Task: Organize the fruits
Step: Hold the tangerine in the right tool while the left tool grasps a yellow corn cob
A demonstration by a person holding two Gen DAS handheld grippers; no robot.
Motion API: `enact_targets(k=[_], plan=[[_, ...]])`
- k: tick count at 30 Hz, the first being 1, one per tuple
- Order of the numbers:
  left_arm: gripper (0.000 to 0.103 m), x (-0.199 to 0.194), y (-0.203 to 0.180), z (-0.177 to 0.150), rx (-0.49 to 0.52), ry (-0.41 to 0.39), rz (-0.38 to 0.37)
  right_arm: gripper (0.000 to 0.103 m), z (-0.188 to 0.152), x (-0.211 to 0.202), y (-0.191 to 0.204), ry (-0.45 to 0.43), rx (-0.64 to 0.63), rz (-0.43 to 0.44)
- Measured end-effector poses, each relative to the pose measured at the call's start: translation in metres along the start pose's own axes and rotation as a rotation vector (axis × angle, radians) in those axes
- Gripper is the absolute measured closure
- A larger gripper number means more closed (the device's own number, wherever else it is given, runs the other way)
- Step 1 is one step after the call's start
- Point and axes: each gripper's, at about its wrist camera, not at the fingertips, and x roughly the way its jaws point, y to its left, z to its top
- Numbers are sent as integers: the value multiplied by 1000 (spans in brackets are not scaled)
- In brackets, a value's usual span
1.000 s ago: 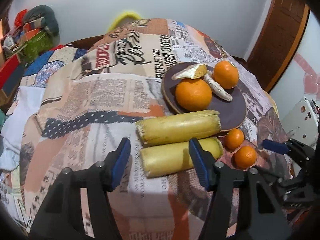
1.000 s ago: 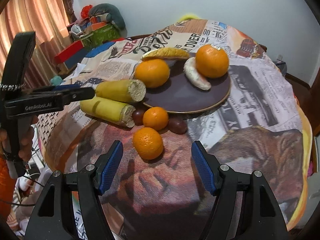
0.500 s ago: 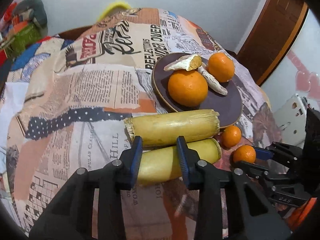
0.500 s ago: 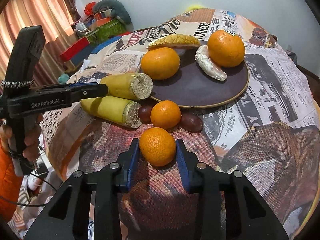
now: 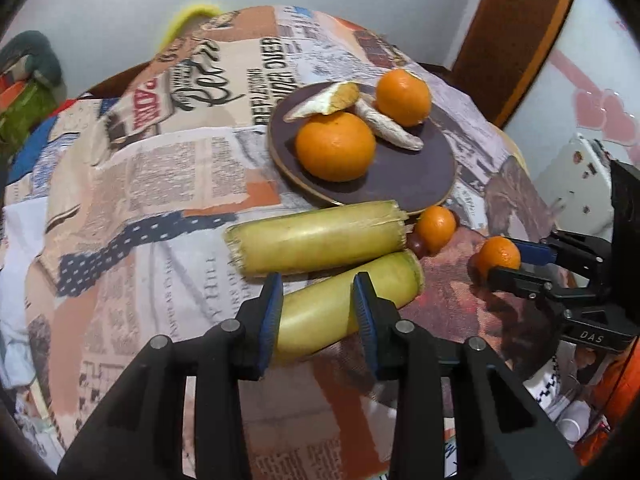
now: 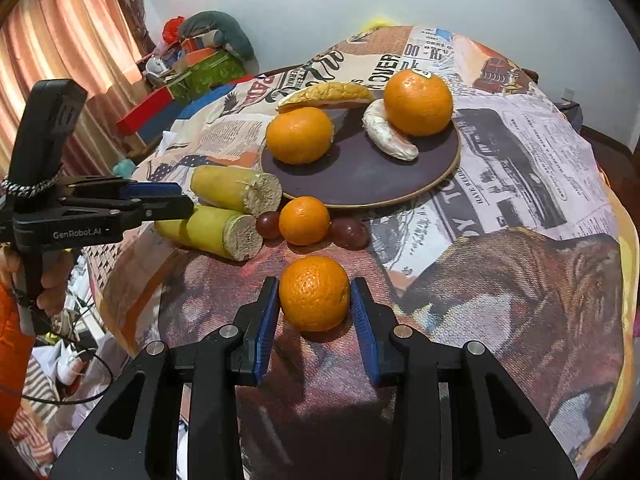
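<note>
My left gripper (image 5: 318, 304) is shut on the near yellow sugarcane piece (image 5: 344, 300), tilted beside a second piece (image 5: 316, 238) on the cloth. My right gripper (image 6: 315, 306) is shut on a small mandarin (image 6: 314, 292), which also shows in the left wrist view (image 5: 498, 254). A dark round plate (image 6: 360, 176) holds two large oranges (image 6: 299, 135) (image 6: 418, 103), a peel piece (image 6: 326, 94) and a white segment (image 6: 388, 134). Another mandarin (image 6: 304, 220) and two dark grapes (image 6: 348, 233) lie by the plate's near rim.
The round table is covered by a newspaper-print cloth (image 6: 500, 160) that drops off at the edges. Boxes and a stuffed toy (image 6: 200, 60) stand at the back left by a curtain. A brown door frame (image 5: 512, 28) stands right.
Both grippers moved forward and closed: the left onto the near sugarcane piece, now tilted, the right onto the nearest mandarin.
</note>
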Motion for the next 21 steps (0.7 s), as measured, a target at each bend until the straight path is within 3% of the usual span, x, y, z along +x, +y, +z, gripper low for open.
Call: enact_targets(k=[5, 8, 10, 13, 16, 21], plan=[[35, 14, -9, 5, 61, 44, -60, 70, 0, 2, -2, 2, 5, -2], [28, 26, -20, 2, 118, 115, -45, 70, 0, 2, -3, -3, 8, -9], [29, 35, -21, -3, 130, 163, -19, 70, -1, 1, -4, -7, 13, -7], [32, 30, -24, -9, 126, 137, 12, 70, -2, -1, -7, -14, 24, -5], [38, 23, -21, -15, 64, 122, -9, 70, -4, -3, -10, -18, 31, -6], [61, 9, -30, -26, 6, 119, -72, 70, -6, -8, -13, -28, 42, -9]])
